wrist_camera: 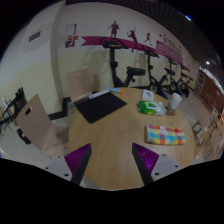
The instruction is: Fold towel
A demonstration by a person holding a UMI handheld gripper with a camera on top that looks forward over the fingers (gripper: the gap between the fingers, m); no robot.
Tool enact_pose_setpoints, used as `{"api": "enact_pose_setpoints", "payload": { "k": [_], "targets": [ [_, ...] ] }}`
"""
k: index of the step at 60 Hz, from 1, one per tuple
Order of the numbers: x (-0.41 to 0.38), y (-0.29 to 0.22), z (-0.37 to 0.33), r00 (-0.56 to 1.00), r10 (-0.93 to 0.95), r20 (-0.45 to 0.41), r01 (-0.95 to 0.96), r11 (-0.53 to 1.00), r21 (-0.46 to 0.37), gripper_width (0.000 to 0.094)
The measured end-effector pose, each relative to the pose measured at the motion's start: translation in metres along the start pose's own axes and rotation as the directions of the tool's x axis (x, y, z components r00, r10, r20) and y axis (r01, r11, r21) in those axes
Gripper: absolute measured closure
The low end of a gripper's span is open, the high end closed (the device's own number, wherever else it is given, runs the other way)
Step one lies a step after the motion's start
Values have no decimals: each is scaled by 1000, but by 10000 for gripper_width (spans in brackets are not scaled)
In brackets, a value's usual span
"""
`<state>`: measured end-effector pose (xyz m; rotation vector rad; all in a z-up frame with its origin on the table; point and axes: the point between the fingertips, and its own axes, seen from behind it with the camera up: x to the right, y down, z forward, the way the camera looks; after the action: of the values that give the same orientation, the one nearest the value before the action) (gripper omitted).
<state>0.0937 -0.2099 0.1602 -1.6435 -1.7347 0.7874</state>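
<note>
My gripper (111,160) hangs above a round wooden table (112,138), its two fingers wide apart with only bare wood showing between the purple pads (76,159). A folded towel with a colourful pattern (165,134) lies on the table ahead of the fingers and to their right. Nothing is held.
A dark mat (101,105) lies on the far left part of the table. A green and white item (151,104) and a white cup (175,100) sit at the far right. Chairs (42,125) stand at the left, and exercise machines (140,68) line the back wall.
</note>
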Motion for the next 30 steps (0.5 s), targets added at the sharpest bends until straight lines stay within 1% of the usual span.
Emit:
{"api": "enact_pose_setpoints", "payload": {
  "k": [5, 6, 15, 23, 30],
  "targets": [
    [33, 3, 9, 998, 41, -46, -42, 999, -7, 75],
    [27, 1, 1, 997, 48, -62, -49, 999, -10, 79],
    [79, 10, 9, 987, 81, -137, -82, 997, -2, 78],
    [110, 15, 30, 981, 87, -171, -87, 996, 9, 78],
    [135, 12, 62, 978, 85, -192, -81, 996, 28, 81]
  ]
}}
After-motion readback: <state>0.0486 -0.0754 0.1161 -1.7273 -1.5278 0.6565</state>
